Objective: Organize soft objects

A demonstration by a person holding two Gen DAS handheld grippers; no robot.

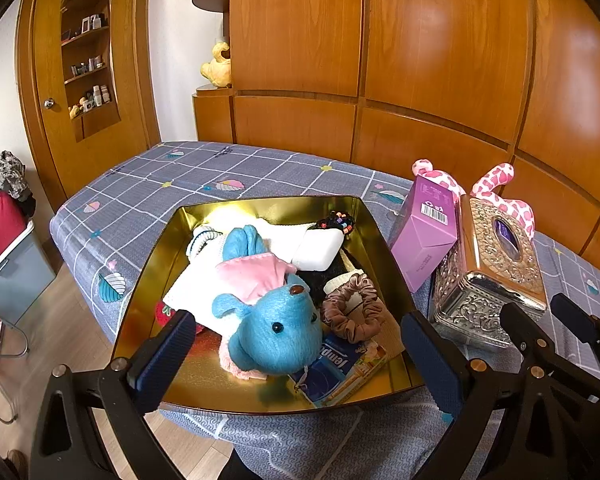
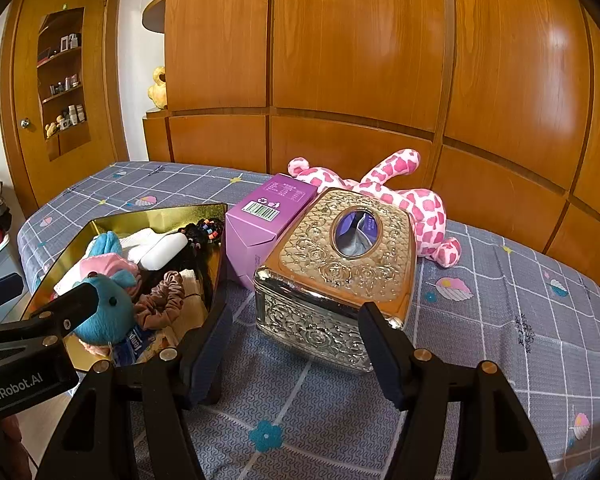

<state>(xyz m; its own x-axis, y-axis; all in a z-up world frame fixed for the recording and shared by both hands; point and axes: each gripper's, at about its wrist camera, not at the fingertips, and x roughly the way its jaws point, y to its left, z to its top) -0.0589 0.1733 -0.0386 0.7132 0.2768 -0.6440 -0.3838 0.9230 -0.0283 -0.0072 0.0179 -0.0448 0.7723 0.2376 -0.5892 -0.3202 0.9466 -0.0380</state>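
Observation:
A gold tin tray [image 1: 268,203] sits on the bed and holds a blue plush mouse [image 1: 276,332] with a pink cape, a brown scrunchie [image 1: 352,308], white cloths, a white pouch [image 1: 320,250], beaded black hair ties [image 1: 338,221] and a blue tissue pack [image 1: 342,366]. My left gripper [image 1: 296,318] hovers open over the tray's near edge, its fingers wide on either side of the mouse and not touching it. My right gripper [image 2: 294,312] stands open in front of the ornate metal tissue box [image 2: 340,256], with nothing between its fingers. A pink-spotted plush [image 2: 414,208] lies behind that box.
A purple carton [image 2: 268,216] leans between the tray and the tissue box. The bed's grey checked sheet [image 2: 520,312] stretches to the right. Wooden wardrobe panels [image 2: 360,80] close off the back. The bed drops to the floor [image 1: 60,340] on the left, where a grey bin stands.

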